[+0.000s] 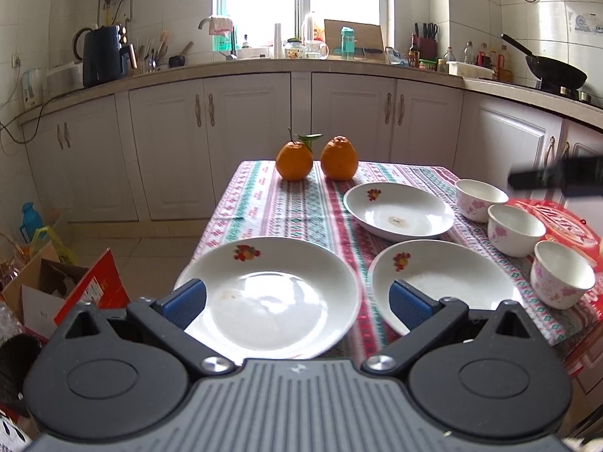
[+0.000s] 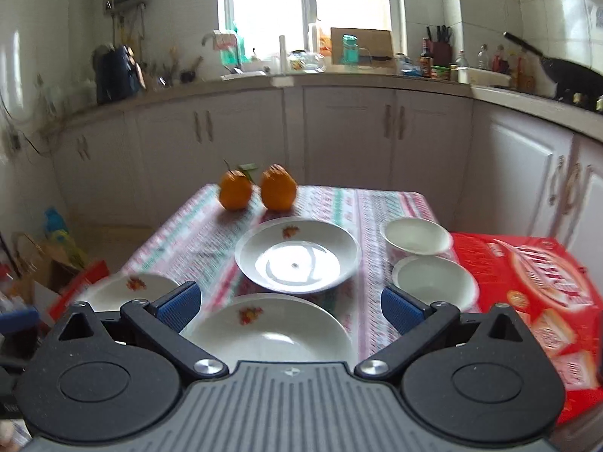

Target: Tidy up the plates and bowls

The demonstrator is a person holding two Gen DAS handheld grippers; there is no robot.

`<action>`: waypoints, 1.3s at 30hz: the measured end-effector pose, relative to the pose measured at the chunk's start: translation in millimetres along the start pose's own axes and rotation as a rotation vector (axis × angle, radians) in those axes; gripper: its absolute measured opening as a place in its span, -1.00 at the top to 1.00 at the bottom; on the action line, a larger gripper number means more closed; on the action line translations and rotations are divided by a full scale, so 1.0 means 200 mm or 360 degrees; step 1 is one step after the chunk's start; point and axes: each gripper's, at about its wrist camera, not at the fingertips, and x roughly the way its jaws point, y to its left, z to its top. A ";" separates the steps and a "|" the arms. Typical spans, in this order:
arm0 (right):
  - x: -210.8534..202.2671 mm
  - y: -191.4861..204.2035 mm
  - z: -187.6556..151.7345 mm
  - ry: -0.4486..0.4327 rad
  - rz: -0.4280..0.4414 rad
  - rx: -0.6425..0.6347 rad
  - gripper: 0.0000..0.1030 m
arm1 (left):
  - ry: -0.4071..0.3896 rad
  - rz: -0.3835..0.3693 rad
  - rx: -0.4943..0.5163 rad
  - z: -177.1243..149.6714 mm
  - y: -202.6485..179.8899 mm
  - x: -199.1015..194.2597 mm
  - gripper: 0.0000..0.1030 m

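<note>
Three white plates with a fruit print lie on the patterned tablecloth (image 1: 286, 203): a near left plate (image 1: 271, 293), a near right plate (image 1: 444, 282) and a far plate (image 1: 399, 211). Three white bowls with pink flowers stand in a row at the right: far (image 1: 478, 199), middle (image 1: 514, 229), near (image 1: 561, 278). My left gripper (image 1: 297, 301) is open and empty, just above the near left plate. My right gripper (image 2: 288, 307) is open and empty, above the near right plate (image 2: 271, 335); the far plate (image 2: 297, 260) and two bowls (image 2: 416, 237) (image 2: 433, 282) lie ahead.
Two oranges (image 1: 294, 160) (image 1: 339, 158) sit at the table's far edge. A red box (image 2: 539, 301) lies at the table's right side. Cardboard boxes (image 1: 56, 290) stand on the floor to the left. Kitchen cabinets (image 1: 301, 132) and a cluttered counter run behind.
</note>
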 end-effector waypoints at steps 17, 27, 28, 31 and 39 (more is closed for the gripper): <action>0.38 0.15 0.01 0.0309 0.0369 -0.0186 -1.00 | 0.0334 -0.0198 0.0131 -0.22 0.27 0.26 -0.99; 0.62 0.30 0.03 0.0514 0.0516 -0.0371 -1.00 | 0.0370 -0.0280 0.0232 -0.22 0.32 0.37 -0.99; 0.65 0.32 0.04 0.0535 0.0529 -0.0386 -1.00 | 0.0376 -0.0291 0.0236 -0.22 0.33 0.38 -0.99; 0.71 0.37 0.05 0.0583 0.0575 -0.0448 -1.00 | 0.0396 -0.0330 0.0228 -0.22 0.35 0.41 -0.99; 0.89 0.48 0.08 0.0720 0.0694 -0.0550 -1.00 | 0.0408 -0.0385 0.0241 -0.20 0.38 0.45 -1.00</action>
